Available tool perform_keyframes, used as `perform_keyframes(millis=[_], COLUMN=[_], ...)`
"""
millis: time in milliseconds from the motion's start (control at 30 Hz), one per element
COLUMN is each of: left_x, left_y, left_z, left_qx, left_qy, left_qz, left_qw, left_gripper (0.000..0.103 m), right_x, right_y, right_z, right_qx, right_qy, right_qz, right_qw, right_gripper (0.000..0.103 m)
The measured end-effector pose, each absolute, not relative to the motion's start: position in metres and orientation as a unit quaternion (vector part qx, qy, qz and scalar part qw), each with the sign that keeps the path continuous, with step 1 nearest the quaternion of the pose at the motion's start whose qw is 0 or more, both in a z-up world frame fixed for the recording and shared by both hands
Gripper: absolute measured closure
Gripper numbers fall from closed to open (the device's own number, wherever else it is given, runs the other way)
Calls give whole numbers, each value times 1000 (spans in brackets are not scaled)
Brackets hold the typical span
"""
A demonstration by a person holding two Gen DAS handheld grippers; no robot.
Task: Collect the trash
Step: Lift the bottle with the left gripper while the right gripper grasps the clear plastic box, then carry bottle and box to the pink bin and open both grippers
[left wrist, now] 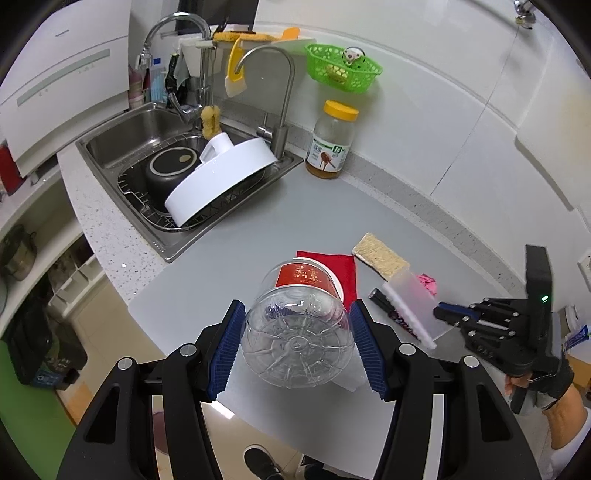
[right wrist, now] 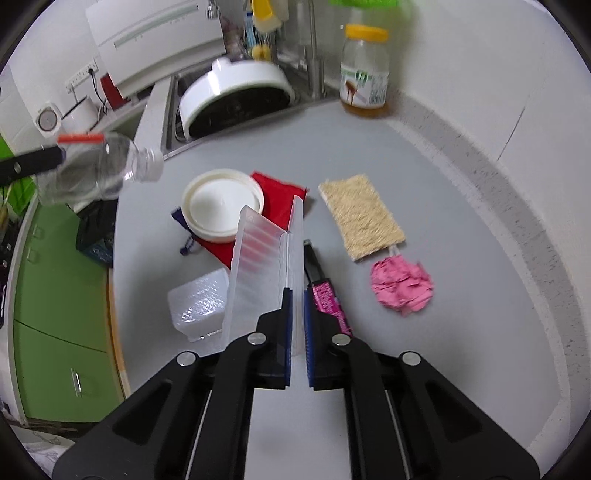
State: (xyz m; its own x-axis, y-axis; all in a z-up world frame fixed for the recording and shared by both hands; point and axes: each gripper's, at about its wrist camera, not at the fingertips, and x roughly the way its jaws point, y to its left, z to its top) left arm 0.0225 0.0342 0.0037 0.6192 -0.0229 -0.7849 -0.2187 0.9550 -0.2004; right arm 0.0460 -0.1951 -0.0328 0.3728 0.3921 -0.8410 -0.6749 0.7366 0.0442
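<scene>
A clear plastic bottle (left wrist: 295,332) with a red label was gripped between the left gripper's (left wrist: 297,345) jaws, held above the grey desk (left wrist: 258,229). The right gripper (right wrist: 297,314) had its jaws closed on a translucent plastic tray (right wrist: 266,258), beside a black-and-pink wrapper (right wrist: 325,291), a pink paper wad (right wrist: 402,284) and a white lid (right wrist: 221,203).

A home kitchen is showing here: a steel sink (left wrist: 122,136) with faucet (left wrist: 177,29) (dish rack inside), honey jar (left wrist: 332,142) standing on the counter (left wrist: 258,229).
</scene>
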Motion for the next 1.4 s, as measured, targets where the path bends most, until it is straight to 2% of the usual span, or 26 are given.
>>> perform_keyframes(millis=[233,467,700,900,1000,1100,1400], left_x=[-17,-102,-217,-297,-318,-330,-342], left_y=[35,68,116,163,188,215,278], left_z=[13,10,-3,-37,-70,-126,-382], left_qx=[-150,-182,-231,-269,-287,-305,-365], left_qy=[423,410,394,395,406,420,440], left_qz=[94,178,270,328,339,341,339], left_qw=[889,876,848,815,799,784,748], left_gripper=[46,46,46,46,46,46,46], right_x=[23,-26,-113,-181,-197,-204,-198], right_y=[-178,-113,-12,73,110,140,202], right_z=[8,13,2,-36,-72,-129,-351], right_qx=[-177,-197,-229,-248,-257,-269,-313], right_qy=[412,389,375,397,416,433,464], right_qz=[380,464,555,591,590,582,566], right_qw=[809,771,706,657,643,634,605], right_gripper=[98,98,98,98,98,98,98])
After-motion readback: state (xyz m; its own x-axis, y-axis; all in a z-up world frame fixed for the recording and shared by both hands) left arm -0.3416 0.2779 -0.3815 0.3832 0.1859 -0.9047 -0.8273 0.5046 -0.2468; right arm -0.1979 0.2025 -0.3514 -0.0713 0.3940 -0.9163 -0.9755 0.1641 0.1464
